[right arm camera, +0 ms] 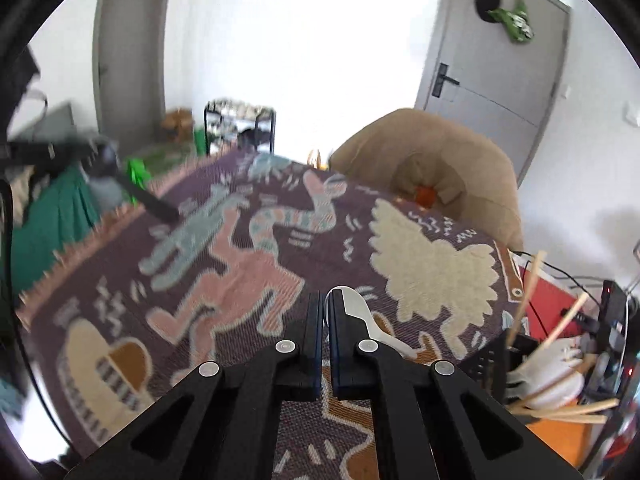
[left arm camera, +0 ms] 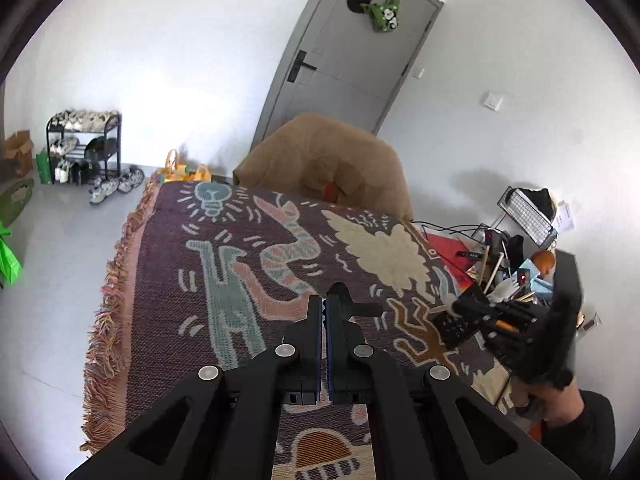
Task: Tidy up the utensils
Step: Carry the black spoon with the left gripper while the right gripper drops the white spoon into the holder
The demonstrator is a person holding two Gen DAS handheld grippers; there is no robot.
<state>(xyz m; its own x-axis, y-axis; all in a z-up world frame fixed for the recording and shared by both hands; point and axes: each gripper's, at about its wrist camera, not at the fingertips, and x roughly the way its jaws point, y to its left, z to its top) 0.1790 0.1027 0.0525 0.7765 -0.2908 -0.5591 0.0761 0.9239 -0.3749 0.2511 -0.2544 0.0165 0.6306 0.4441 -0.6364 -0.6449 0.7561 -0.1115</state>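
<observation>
My left gripper (left arm camera: 324, 304) is shut over the patterned tablecloth (left arm camera: 240, 260), pinching a black utensil (left arm camera: 362, 309) whose handle pokes out to the right. From the right wrist view this black utensil (right arm camera: 132, 184) is blurred at the left, bowl up. My right gripper (right arm camera: 326, 304) is shut on a white spoon (right arm camera: 360, 318), lifted above the cloth. A black mesh holder (right arm camera: 496, 356) at the right has wooden chopsticks (right arm camera: 560, 328) and white spoons (right arm camera: 552, 384) in it. In the left wrist view, a hand (left arm camera: 560, 400) carries the right gripper beside the holder (left arm camera: 456, 328).
A brown padded chair (left arm camera: 332, 160) stands at the table's far edge. Right of the cloth lie a red sheet (left arm camera: 452, 248), cables and a light panel (left arm camera: 528, 212). On the floor to the left, a shoe rack (left arm camera: 84, 144) stands by the wall.
</observation>
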